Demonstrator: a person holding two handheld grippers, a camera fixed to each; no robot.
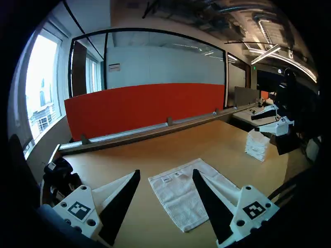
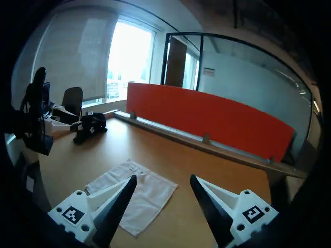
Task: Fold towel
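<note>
A white towel [image 1: 182, 194] lies spread flat on the wooden table [image 1: 124, 165], a small label near its far edge. My left gripper [image 1: 165, 171] hovers over its near side, open, nothing between the fingers. In the right gripper view the same towel [image 2: 140, 192] lies just left of centre, and my right gripper [image 2: 162, 177] hangs open above its right edge without touching it. The right gripper [image 1: 271, 120] also appears far off at the table's right end, held by a person's hand. The left gripper [image 2: 60, 119] shows at the far left of the right gripper view.
A stack of folded white towels [image 1: 257, 144] stands near the table's right edge. A black device [image 2: 89, 126] lies at the other end. An orange divider [image 1: 145, 107] on a rail runs along the table's back. An office chair [image 2: 72, 99] stands by the window.
</note>
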